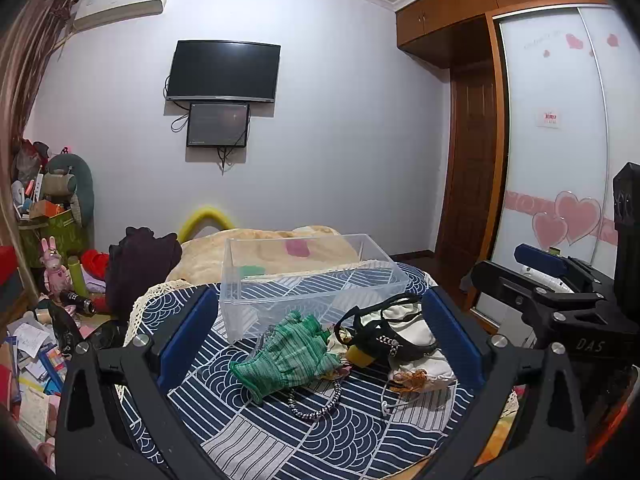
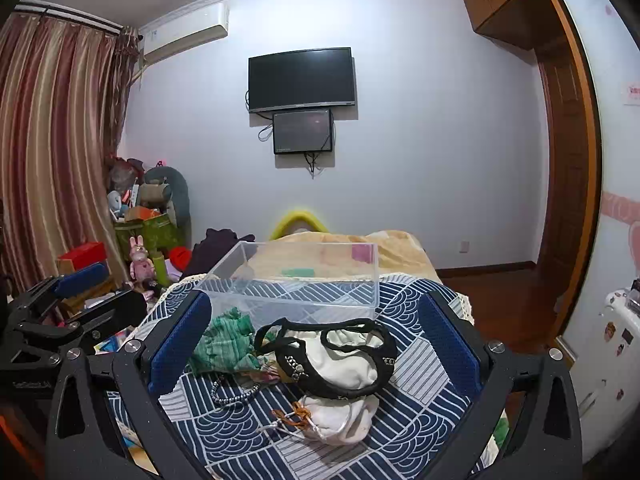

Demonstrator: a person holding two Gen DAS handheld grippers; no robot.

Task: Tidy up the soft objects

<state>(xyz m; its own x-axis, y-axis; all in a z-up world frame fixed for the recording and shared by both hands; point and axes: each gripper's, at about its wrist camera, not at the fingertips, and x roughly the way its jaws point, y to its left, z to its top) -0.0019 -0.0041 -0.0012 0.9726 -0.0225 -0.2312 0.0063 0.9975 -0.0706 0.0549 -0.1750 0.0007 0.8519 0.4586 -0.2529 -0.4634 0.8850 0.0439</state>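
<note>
A pile of soft things lies on the blue patterned cloth (image 1: 320, 436): a green knit glove (image 1: 288, 354), a white cloth bag with black straps (image 1: 404, 336), a small white pouch (image 2: 340, 416) and a black-and-white cord (image 1: 316, 404). A clear plastic box (image 1: 308, 276) stands just behind the pile, empty. My left gripper (image 1: 316, 344) is open, its blue pads either side of the pile, above it. My right gripper (image 2: 316, 348) is open too, over the white bag (image 2: 340, 356) and the glove (image 2: 224, 340). Each gripper shows at the edge of the other's view.
The cloth covers a small round table (image 2: 420, 432) in front of a bed with a beige blanket (image 1: 256, 248). A dark garment (image 1: 140, 268) lies at the bed's left. Clutter and toys (image 1: 52, 264) fill the floor at left. A wardrobe (image 1: 560, 140) stands at right.
</note>
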